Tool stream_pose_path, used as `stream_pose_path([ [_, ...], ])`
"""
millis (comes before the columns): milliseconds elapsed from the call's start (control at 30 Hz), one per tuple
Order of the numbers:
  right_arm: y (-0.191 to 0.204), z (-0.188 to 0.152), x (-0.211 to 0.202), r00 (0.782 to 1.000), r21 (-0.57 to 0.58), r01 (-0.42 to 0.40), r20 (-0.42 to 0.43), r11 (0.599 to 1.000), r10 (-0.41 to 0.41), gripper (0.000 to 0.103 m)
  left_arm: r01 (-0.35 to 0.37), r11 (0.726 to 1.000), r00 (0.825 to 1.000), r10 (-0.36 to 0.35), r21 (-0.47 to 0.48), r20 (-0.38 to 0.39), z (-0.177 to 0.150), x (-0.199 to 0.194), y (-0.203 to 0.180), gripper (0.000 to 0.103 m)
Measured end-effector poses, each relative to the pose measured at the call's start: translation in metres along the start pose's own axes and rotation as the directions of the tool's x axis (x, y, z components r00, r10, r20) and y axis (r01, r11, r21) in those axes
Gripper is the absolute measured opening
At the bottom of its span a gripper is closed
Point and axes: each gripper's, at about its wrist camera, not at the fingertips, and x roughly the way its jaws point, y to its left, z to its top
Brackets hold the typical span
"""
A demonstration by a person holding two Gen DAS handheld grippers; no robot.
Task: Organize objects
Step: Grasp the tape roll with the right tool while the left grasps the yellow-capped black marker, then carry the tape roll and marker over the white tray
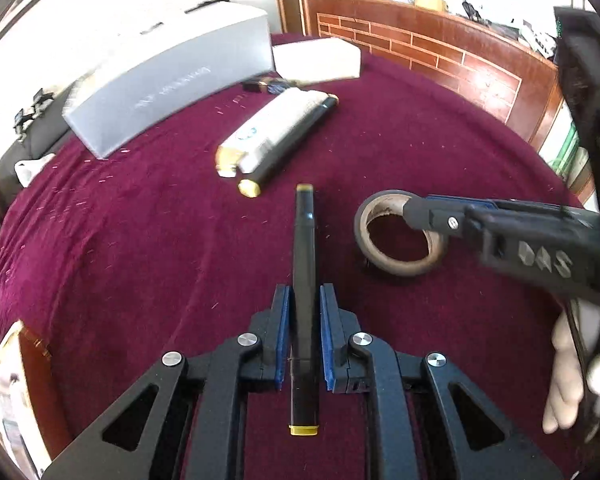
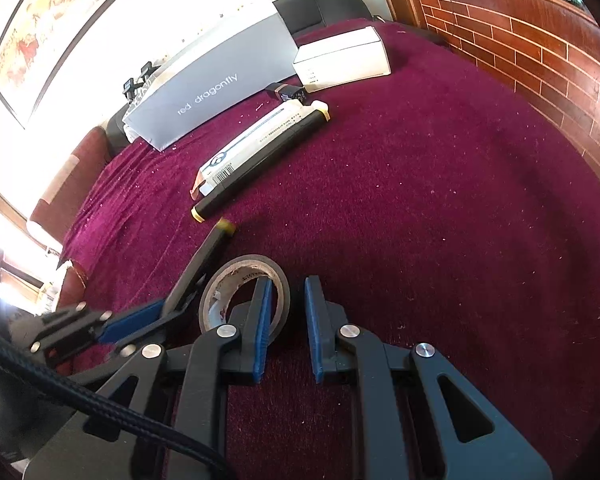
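Left hand-held gripper (image 1: 304,328) of mine is clenched on a black marker (image 1: 305,280) with yellow end caps; the blue pads sit against its two sides about midway along, and the pen runs straight out ahead between the fingers, its far tip over the maroon cloth of the desk (image 1: 140,240). From my right wrist view the same marker (image 2: 208,256) slants up and away from that gripper (image 2: 184,294), its yellow tip close to the end of another marker.

My right hand-held gripper (image 2: 286,312) grasps a roll of tape (image 2: 236,280) by its wall: the left finger is inside the ring, the right finger outside, pinching the band between the pads. In the left wrist view the roll (image 1: 384,258) lies flat on the cloth just right of the held marker, with the right gripper (image 1: 418,212) reaching in from the right edge and my hand (image 1: 568,376) behind it.

Further out, a second black marker (image 1: 288,148) lies touching the long side of a slim white carton (image 1: 268,128), both angled away to the upper right. Beyond them stands a grey box (image 2: 216,92) printed "red dragonfly", and a small white box (image 2: 344,58) sits beside it. A small dark object (image 2: 286,91) lies between the carton and the white box. A wooden counter with a brick pattern (image 2: 520,52) curves along the far right.
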Motion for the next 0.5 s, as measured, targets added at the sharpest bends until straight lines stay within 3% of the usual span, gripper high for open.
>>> stream_pose_path([
  [200, 0.006, -0.002, -0.002, 0.999, -0.025, 0.031, 0.017, 0.999, -0.030, 0.011, 0.042, 0.996, 0.997, -0.036, -0.078, 0.071, -0.026, -0.050, 0.018, 0.011],
  [367, 0.009, -0.003, -0.003, 0.998, -0.044, 0.047, 0.034, 0.998, -0.045, 0.010, 0.020, 0.994, 0.987, -0.002, -0.110, 0.162, -0.059, -0.101, 0.029, 0.012],
  [500, 0.012, -0.005, -0.011, 0.994, -0.059, 0.075, 0.080, 0.995, -0.070, 0.010, -0.014, 0.988, 0.969, 0.052, -0.155, 0.242, -0.084, -0.140, 0.044, 0.012],
])
